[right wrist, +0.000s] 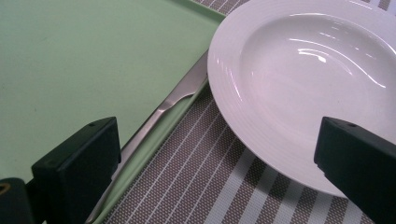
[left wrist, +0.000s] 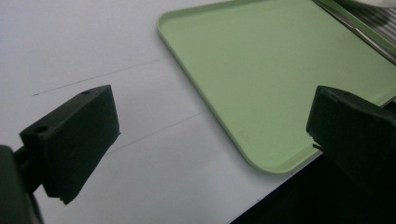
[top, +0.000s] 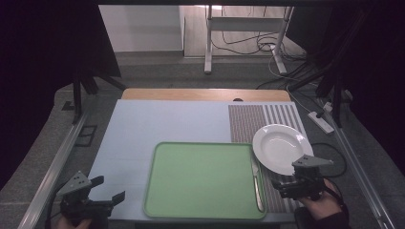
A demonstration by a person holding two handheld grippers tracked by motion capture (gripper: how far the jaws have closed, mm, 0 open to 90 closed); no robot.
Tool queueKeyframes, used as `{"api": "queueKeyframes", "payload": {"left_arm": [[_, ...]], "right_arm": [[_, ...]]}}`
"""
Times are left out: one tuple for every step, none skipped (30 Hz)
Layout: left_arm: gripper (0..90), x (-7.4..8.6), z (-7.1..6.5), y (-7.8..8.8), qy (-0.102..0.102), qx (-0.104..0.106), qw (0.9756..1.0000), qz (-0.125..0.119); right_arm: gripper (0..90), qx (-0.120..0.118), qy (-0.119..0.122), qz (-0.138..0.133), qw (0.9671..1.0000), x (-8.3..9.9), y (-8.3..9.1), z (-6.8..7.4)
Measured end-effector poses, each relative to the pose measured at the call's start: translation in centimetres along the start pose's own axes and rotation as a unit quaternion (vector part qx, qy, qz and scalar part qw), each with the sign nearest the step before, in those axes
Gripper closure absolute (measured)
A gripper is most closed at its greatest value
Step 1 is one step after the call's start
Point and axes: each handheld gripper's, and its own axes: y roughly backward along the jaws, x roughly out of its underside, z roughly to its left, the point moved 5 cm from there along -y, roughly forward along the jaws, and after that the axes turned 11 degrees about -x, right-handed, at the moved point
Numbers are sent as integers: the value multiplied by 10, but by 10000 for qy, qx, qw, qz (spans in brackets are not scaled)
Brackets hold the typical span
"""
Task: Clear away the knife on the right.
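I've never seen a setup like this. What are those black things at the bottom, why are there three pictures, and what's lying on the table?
No machine here: a person holds a hand tool with two black jaws in each hand, the left gripper and the right gripper. One camera looks down from above the table; each of the other two rides on a gripper and looks out between its jaws. On the pale blue table lies a green tray with a knife along its right inner edge. Beside it, a white plate sits on a striped placemat. Both grippers stand open and hold nothing; the right one points towards the plate and knife.
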Motion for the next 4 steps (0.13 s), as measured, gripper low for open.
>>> {"api": "queueKeyframes", "payload": {"left_arm": [[25, 0, 0, 0, 4, 1, 10000, -2], [25, 0, 0, 0, 3, 2, 10000, -3], [25, 0, 0, 0, 2, 4, 10000, -9], [25, -1, -1, 0, -2, 4, 10000, -1]], "right_arm": [[16, 4, -15, -10, 10000, 0, 1, 0], [16, -10, -44, -25, 10000, 1, 2, -1], [16, -10, -44, -25, 10000, 1, 2, -1], [16, -17, -49, -27, 10000, 1, 2, -1]]}}
